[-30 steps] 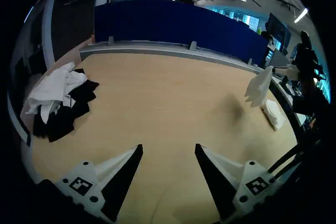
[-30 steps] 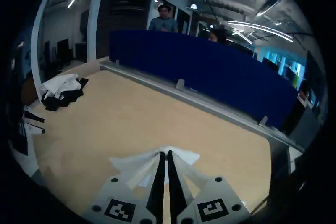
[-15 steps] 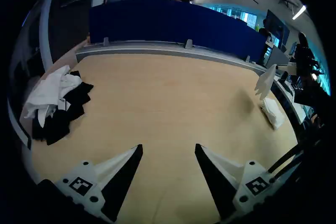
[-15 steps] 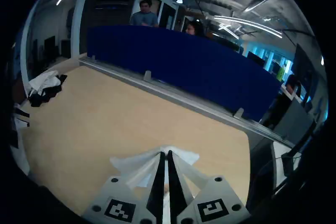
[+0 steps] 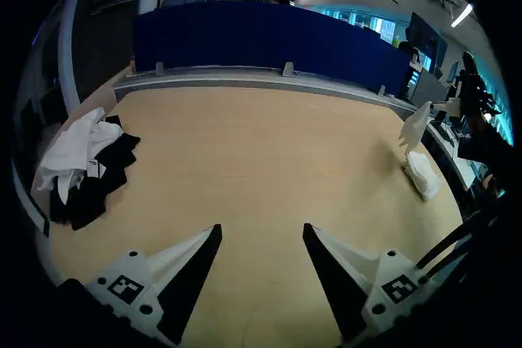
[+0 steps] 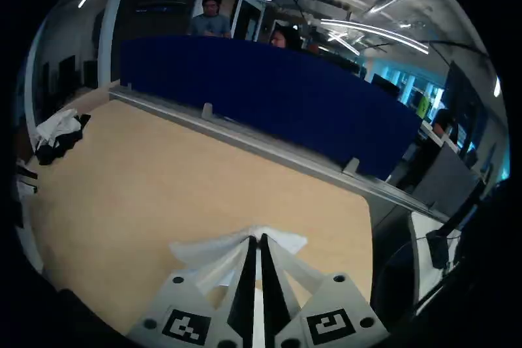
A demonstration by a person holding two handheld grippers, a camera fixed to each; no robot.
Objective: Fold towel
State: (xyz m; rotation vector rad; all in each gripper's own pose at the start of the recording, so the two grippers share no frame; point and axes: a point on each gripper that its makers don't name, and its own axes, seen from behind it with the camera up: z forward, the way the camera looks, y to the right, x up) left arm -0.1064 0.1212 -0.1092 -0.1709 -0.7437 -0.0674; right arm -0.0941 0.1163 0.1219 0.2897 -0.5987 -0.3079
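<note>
Since a second ago the right gripper view has swung round: the clothes pile [image 6: 57, 134] has slid from about 10 o'clock out to the 9 o'clock edge and looks smaller, and the blue divider [image 6: 274, 96] now crosses more of the middle. The right gripper [image 6: 256, 240] is unchanged, its two fingers pressed together on the white towel [image 6: 290, 241], whose folds spread out to either side of the fingertips just above the tabletop [image 6: 163, 178].

In the left gripper view the towel has drifted a little farther toward the 3 o'clock rim. Its upper part stands raised off the wood there, with a white bundle [image 5: 423, 175] lying on the tabletop just below it; whether the two are one piece cannot be told. What holds it up is too dark to make out. The left gripper [image 5: 261, 227] is spread wide at 6 o'clock with nothing between its fingers, over bare wood. Black and white garments lie heaped at 9 o'clock, well apart from the towel.
</note>
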